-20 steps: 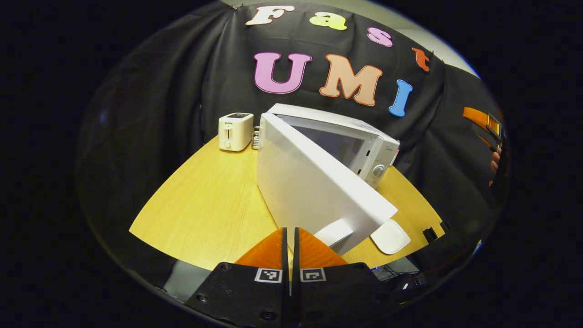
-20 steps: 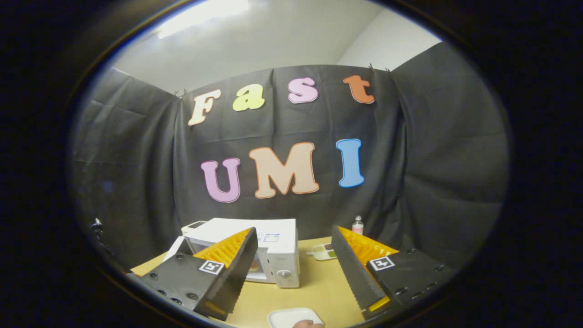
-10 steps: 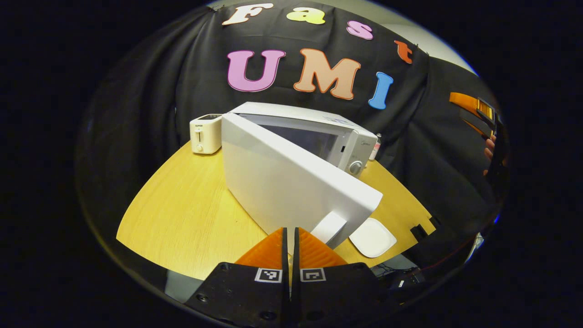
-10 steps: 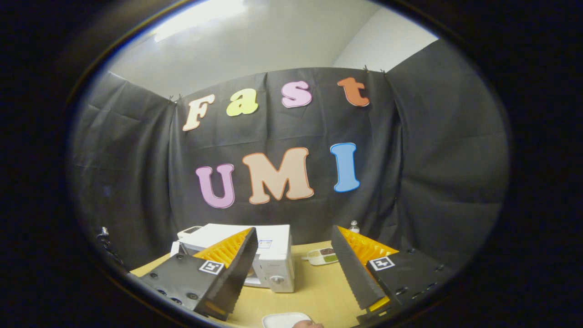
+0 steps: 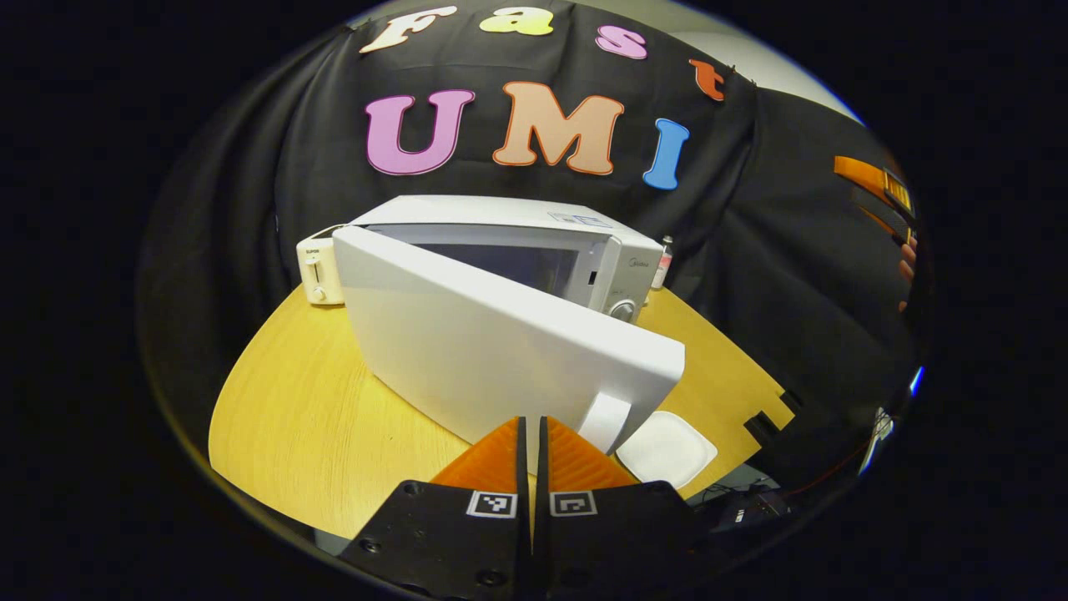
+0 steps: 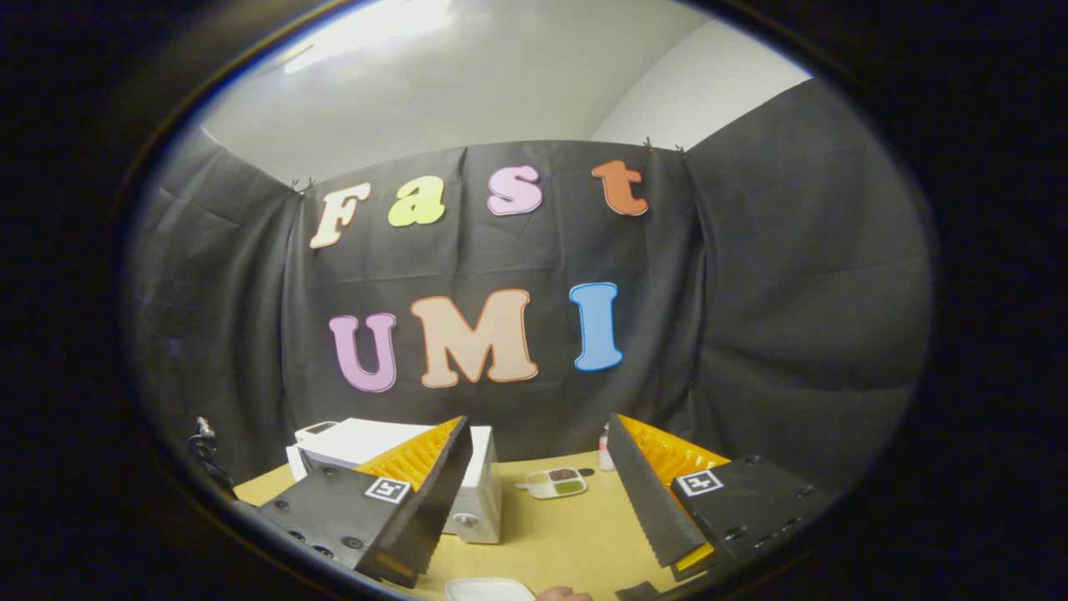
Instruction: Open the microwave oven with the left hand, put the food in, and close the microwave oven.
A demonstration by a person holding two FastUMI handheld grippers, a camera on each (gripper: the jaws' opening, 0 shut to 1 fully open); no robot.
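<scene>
The white microwave (image 5: pixel 534 242) stands on the wooden table (image 5: pixel 300 417) with its door (image 5: pixel 492 351) swung partly open toward me. My left gripper (image 5: pixel 531 420) is shut, nothing visible between its orange fingers, and its tips sit just left of the door's handle (image 5: pixel 604 421). A white plate (image 5: pixel 666 448) lies by the table's near edge under the door's free end. My right gripper (image 6: pixel 536 421) is open and empty, held high above the table; it also appears at the far right, right gripper (image 5: pixel 880 188), in a hand (image 5: pixel 905 269). The microwave (image 6: pixel 480 497) is low left in the right gripper view.
A cream toaster (image 5: pixel 317 271) stands behind the microwave on the left. A small bottle (image 5: pixel 663 260) is at its right rear. A divided dish with food (image 6: pixel 555 482) lies on the table right of the microwave. The white plate (image 6: pixel 488 589) is at the near edge.
The left gripper has swung round the door's front, so microwave and toaster slid left in its view; the handle stays beside its tips. The right gripper turned right, with the microwave drifting left.
</scene>
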